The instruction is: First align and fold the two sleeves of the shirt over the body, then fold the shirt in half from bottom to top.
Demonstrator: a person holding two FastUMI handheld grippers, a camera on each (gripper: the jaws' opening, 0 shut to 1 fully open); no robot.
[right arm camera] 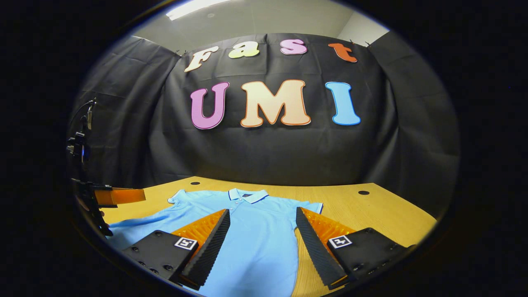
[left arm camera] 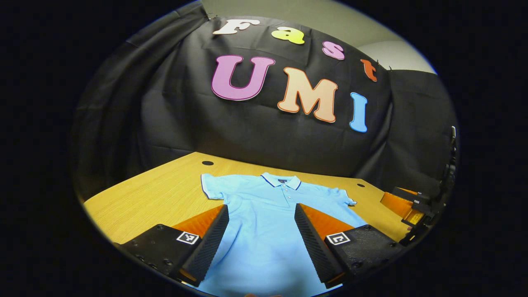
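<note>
Shirt (left arm camera: 264, 214): soft, light, limp knit; likely to sag and crease when lifted, best taken at a sleeve edge, pinching one layer. Pale blue polo, dark-trimmed collar (left arm camera: 281, 180), short sleeves, flat and unfolded on table (left arm camera: 156, 194). Left tongs (left arm camera: 261, 243): released, jaws spread wide over shirt body, collar straight ahead, one sleeve (left arm camera: 211, 187) ahead beyond the left-hand finger. Right tongs (right arm camera: 261, 243): released, jaws apart above shirt's side, hem edge between fingers, near sleeve (right arm camera: 311, 206) just ahead. No fold yet made.
</note>
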